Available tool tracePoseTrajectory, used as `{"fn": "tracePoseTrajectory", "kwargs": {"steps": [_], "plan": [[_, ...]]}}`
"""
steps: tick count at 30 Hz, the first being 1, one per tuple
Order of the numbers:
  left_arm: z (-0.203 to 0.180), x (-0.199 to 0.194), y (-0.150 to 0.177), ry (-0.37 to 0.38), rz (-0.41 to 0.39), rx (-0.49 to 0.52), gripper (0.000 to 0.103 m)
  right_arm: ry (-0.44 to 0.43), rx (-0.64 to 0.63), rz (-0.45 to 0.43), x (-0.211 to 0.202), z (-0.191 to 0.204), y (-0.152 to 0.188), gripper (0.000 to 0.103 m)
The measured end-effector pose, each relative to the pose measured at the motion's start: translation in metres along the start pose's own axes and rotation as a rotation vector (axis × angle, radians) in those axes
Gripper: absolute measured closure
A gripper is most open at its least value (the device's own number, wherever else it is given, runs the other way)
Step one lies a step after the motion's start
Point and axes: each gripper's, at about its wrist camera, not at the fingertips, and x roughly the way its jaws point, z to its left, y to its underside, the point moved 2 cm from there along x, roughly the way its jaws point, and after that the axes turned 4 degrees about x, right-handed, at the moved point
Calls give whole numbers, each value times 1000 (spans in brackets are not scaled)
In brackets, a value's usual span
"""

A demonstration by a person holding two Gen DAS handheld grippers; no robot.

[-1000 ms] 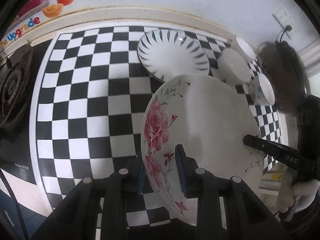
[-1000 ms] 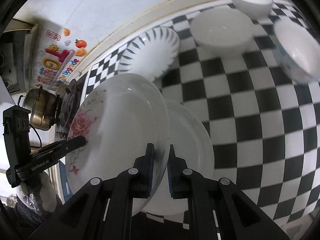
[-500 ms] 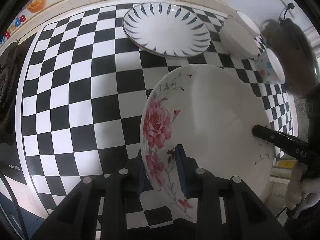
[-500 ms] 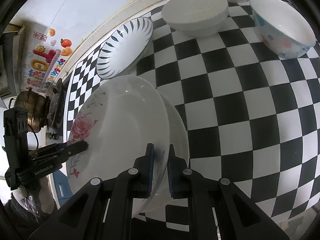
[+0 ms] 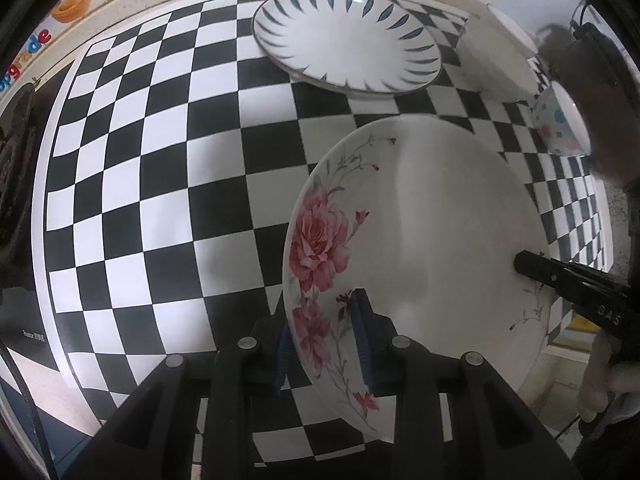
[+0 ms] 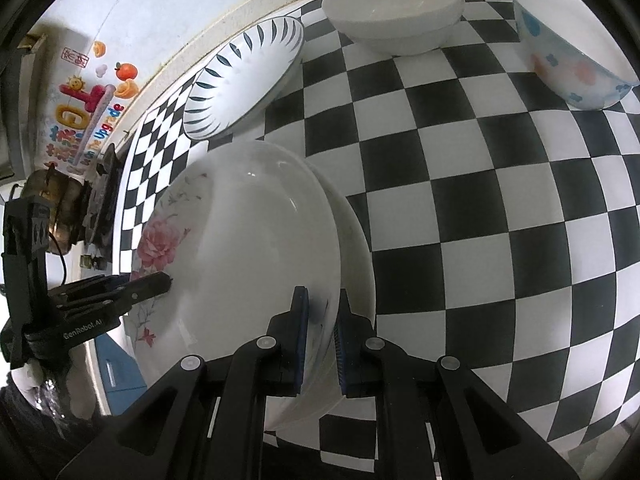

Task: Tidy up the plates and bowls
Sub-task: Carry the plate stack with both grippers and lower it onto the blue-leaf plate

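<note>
A white plate with pink flowers is held by both grippers over the checkered counter. My left gripper is shut on its near rim beside the flowers. My right gripper is shut on the opposite rim of the same plate; its finger shows in the left wrist view. A second plain white plate lies right under the flowered one. A plate with blue leaf marks lies further back.
A plain white bowl and a bowl with coloured dots stand at the back right, with another white bowl behind them. A gas stove with a kettle sits to the left. The counter's front edge is near.
Both grippers have carried the flowered plate lower and closer to the counter. It now sits close over the plain white plate. The blue-leaf plate and bowls look nearer.
</note>
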Motion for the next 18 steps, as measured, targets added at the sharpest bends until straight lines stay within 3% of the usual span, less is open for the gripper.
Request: {"fn": "tracePoseTrajectory", "kwargs": {"steps": [10, 18], "plan": [[-1, 9, 4, -13, 26, 6, 78, 67, -28, -4, 5, 5, 4, 90], [-7, 6, 5, -23, 20, 5, 78, 89, 22, 10, 0, 2, 0, 87]]}}
